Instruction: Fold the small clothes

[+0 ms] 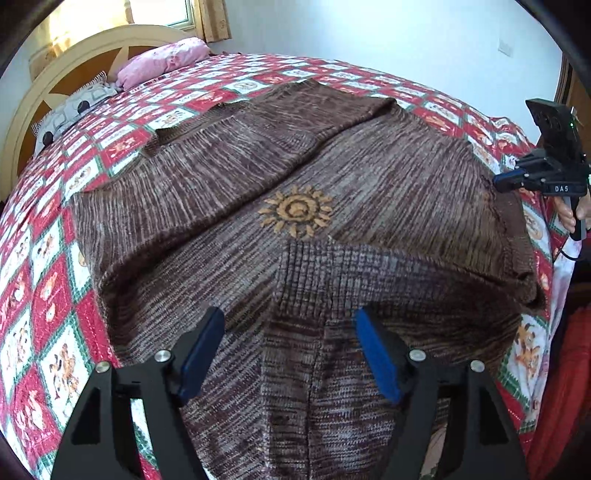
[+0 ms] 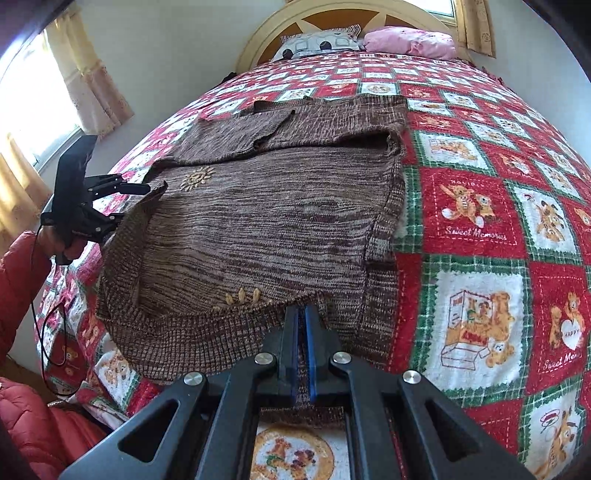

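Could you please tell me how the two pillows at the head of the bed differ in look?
The pink pillow is plain pink and looks crumpled; the grey pillow carries a pattern of pale shapes and dark dots, with a striped edge. The pink one lies nearer the window curtain, the grey one in front of the headboard's middle. Both rest against the headboard.

- A red, white and green patchwork bedspread [image 2: 480, 229] covers the bed, printed with cartoon bears.
- A pink pillow [image 2: 410, 40] lies at the head, just beside a grey-and-white patterned pillow [image 2: 317, 42].
- Behind both rises a cream, arched headboard [image 1: 74, 51] with orange panels.
- Yellow curtains [image 2: 88, 81] hang at the window.
- A white wall [image 1: 406, 33] closes the room.
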Motion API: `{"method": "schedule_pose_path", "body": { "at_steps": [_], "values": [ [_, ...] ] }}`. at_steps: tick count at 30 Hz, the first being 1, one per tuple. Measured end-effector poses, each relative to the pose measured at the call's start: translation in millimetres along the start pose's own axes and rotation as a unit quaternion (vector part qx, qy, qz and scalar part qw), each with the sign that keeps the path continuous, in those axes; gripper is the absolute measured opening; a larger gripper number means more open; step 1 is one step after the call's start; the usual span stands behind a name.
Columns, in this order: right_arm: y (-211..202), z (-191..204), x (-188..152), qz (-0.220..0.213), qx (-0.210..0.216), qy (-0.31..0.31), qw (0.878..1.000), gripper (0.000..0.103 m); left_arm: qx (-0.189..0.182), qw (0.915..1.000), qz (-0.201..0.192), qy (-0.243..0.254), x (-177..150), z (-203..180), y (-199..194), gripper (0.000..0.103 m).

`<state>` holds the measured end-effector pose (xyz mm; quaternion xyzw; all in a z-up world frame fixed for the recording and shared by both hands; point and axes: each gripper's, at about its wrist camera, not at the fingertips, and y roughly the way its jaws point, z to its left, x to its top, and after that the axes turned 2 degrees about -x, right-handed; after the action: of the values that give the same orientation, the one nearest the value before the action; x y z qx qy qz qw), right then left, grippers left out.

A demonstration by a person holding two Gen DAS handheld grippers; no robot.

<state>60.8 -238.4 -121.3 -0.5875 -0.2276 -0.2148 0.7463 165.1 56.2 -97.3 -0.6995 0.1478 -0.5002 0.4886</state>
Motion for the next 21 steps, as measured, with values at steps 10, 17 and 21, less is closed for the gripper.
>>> {"method": "schedule_pose_path", "body": {
  "at_steps": [10, 17, 21],
  "values": [
    [-10.0, 3.2, -7.9, -0.025, 0.021, 0.024, 0.999, 0.056, -0.024, 0.9996, -0.009, -0.009, 2.2, 1.6, 2.9, 0.077],
    [-6.2, 4.1, -1.1, -0.034, -0.003, -0.001, 0.999, 0.053, -0.042, 0.9989, -0.013, -0.014, 6.2, -0.2, 6.0, 0.077],
    [6.2, 6.9, -0.9, -0.023, -0.02, -0.034, 0.999, 0.053, -0.046, 0.9988, -0.014, -0.011, 8.8, -5.4, 10.2, 0.078]
  ]
}}
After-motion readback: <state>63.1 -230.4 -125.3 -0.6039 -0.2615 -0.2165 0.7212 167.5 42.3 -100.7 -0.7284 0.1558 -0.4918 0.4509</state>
